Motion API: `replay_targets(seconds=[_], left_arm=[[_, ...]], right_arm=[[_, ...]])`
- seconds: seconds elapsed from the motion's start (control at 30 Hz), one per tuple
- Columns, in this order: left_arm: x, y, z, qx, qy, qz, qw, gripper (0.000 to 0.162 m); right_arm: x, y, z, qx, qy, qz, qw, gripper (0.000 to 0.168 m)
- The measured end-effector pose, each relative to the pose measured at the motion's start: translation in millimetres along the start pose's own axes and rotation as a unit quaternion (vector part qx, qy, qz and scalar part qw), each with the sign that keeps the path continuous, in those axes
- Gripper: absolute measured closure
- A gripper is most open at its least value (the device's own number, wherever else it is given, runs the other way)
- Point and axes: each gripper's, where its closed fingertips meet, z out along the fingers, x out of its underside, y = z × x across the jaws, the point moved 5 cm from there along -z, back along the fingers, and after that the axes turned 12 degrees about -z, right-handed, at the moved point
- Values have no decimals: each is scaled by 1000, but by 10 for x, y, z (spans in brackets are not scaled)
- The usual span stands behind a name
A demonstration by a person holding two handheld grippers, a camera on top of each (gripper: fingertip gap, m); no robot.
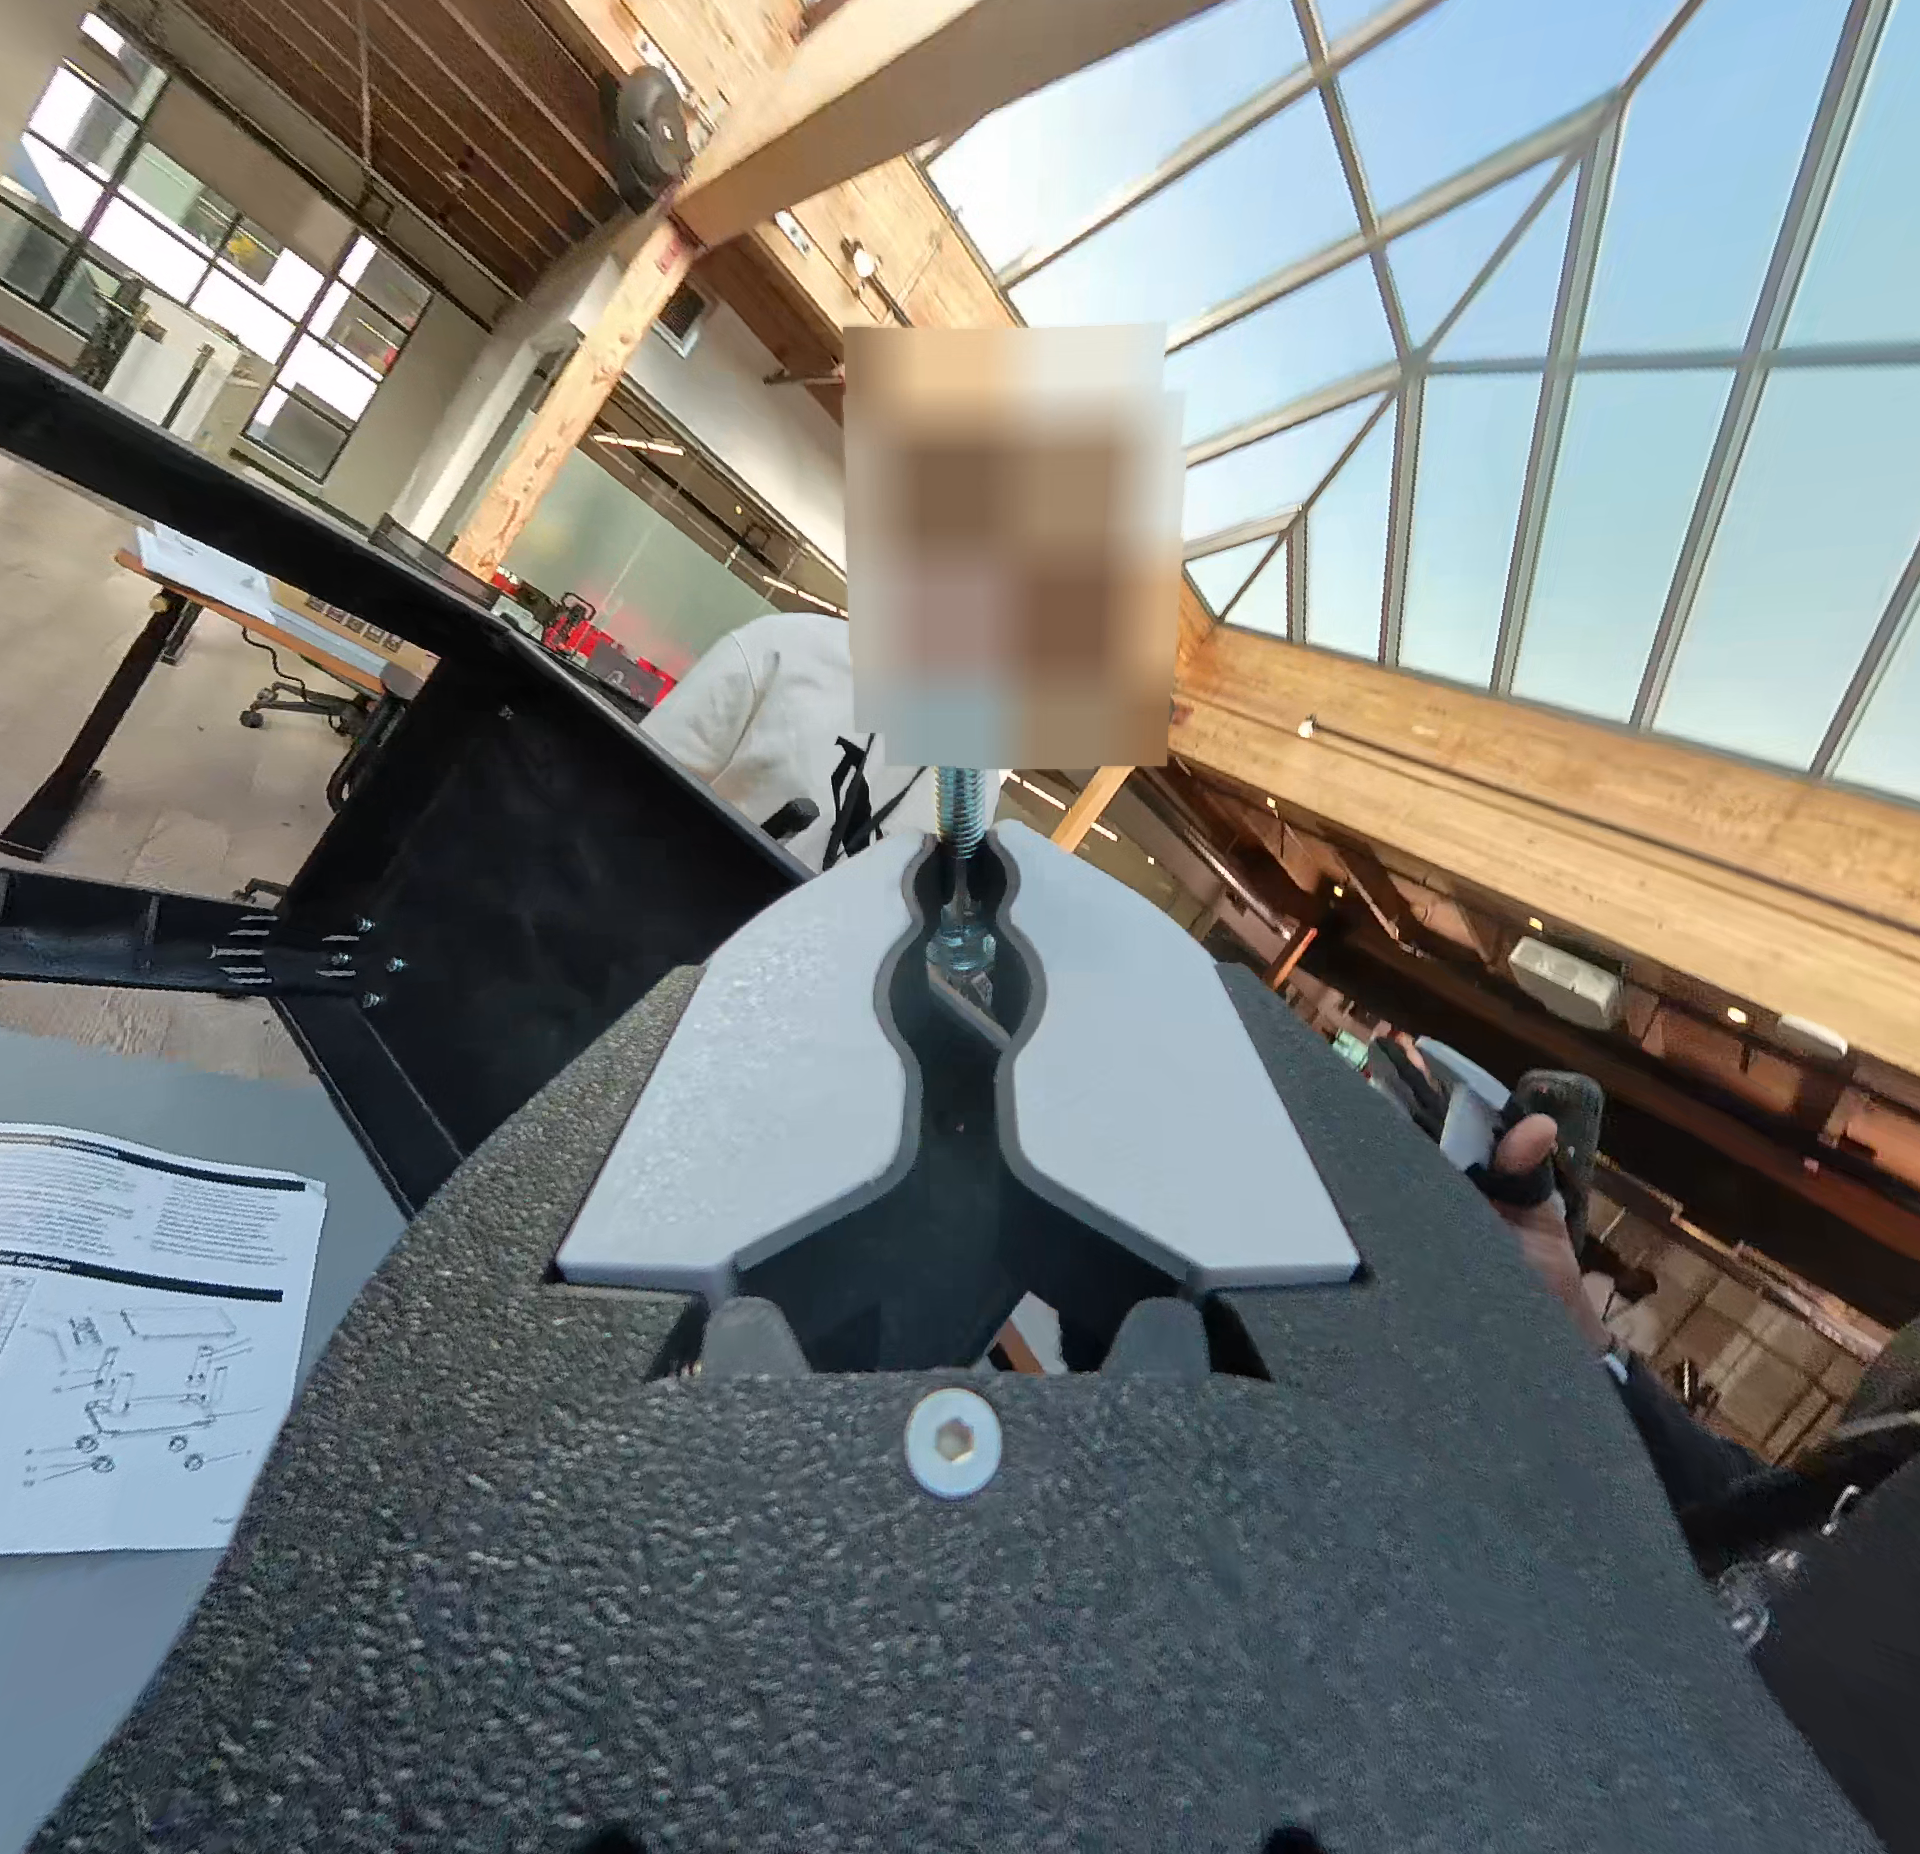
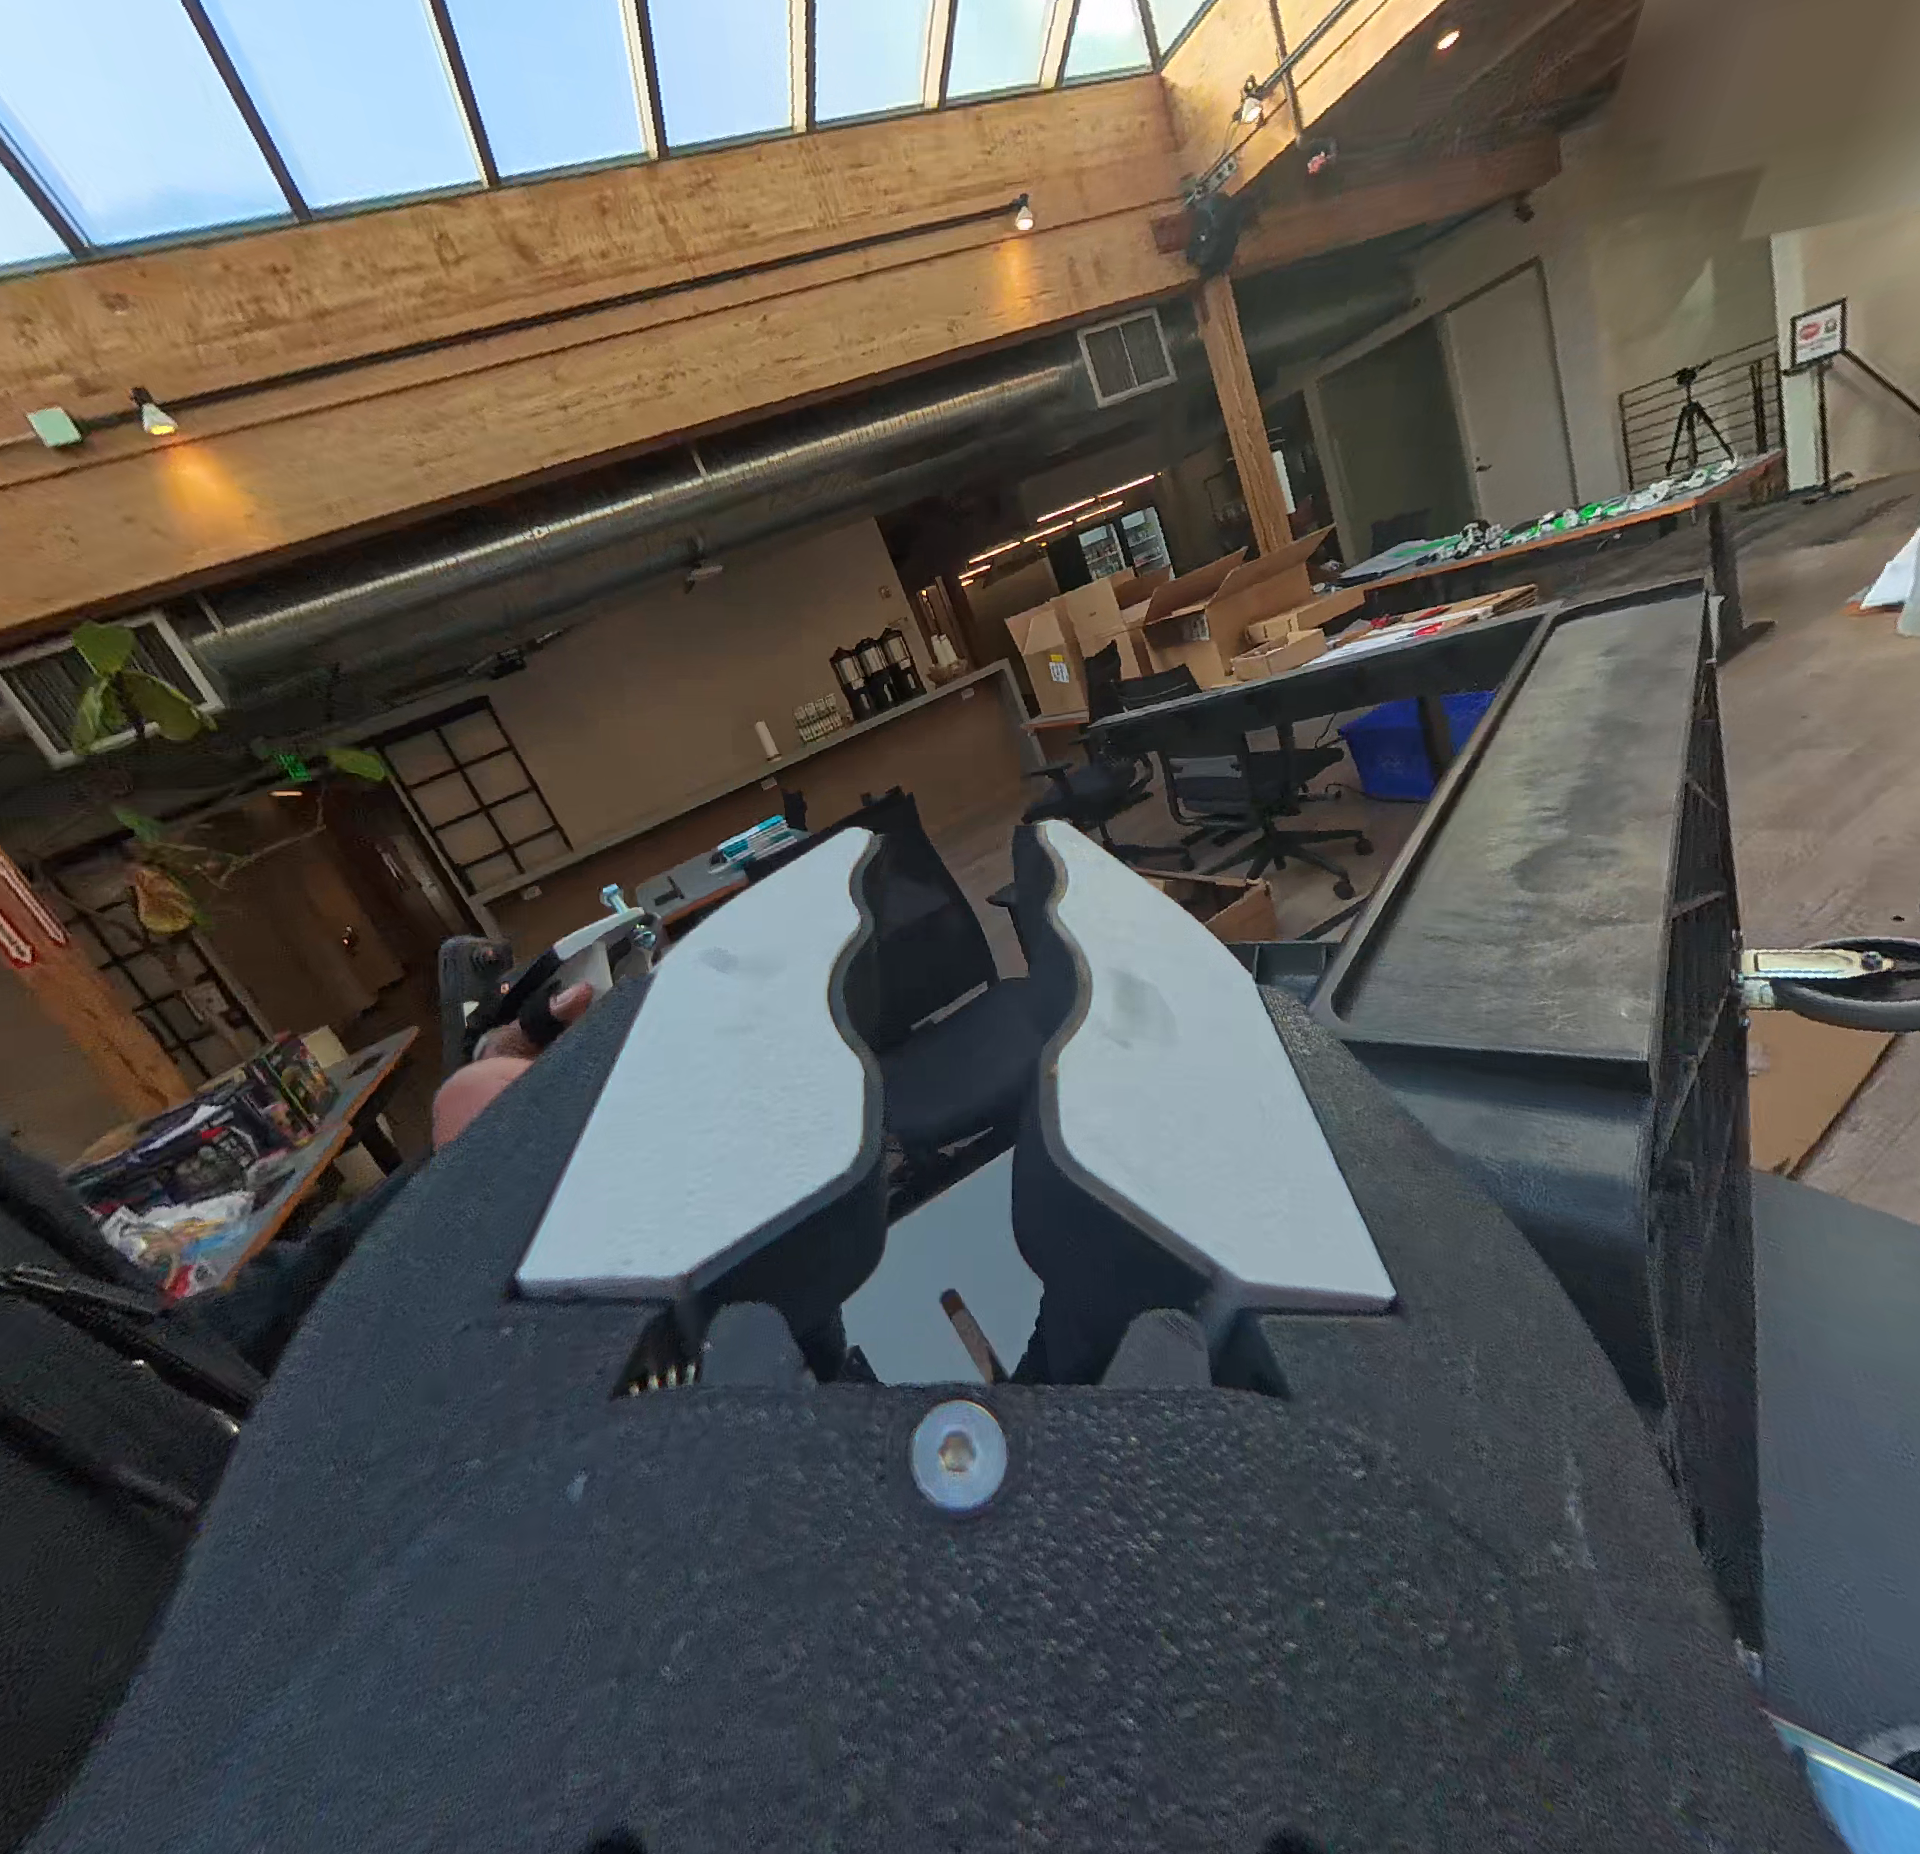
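Left gripper (image 1: pixel 961 869) fingers clamped on threaded bolt (image 1: pixel 961 802), right gripper (image 2: pixel 961 848) parted, empty, skylit timber room.

Both wrist cams upward, shared skylight (image 1: pixel 1558 298).

Bright daylight floods through the skylight (image 1: pixel 1558 298); wide-angle bending curves the edges, with slight motion blur.

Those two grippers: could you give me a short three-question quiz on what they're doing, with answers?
1. True or false: the left gripper is shut on a threaded bolt.
2. The right gripper is: A) open and holding nothing, B) shut on a wheel, C) holding paper.
3. What lies on the grey table, left of the left gripper?

Key: 1 true; 2 A; 3 a printed instruction sheet.
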Motion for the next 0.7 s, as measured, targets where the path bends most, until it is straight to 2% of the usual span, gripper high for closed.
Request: replay_targets(seconds=[0.07,0.2,0.3,0.37,0.5,0.6,0.7], left_arm=[[-208,35,-175,-7,-44,-19,999,155],[-719,-62,-544,-21,-124,12,992,156],[-849,-67,-654,-27,-141,12,990,155],[-612,-94,-469,-30,-87,19,996,155],[424,-240,197,-33,89,61,994,155],[1116,-449,604,-18,187,94,978,156],[1540,-684,884,3,253,140,957,156]], right_arm=[[-78,-71,-61,3,-28,38,999,145],[-414,-194,-186,33,-47,-1,998,145],[-362,-237,-152,35,-19,-6,999,145],[-130,-75,3,19,18,-6,1000,145],[364,403,418,-16,78,-14,997,144],[464,666,630,-25,100,-58,993,142],[490,825,726,-40,124,-109,985,141]])
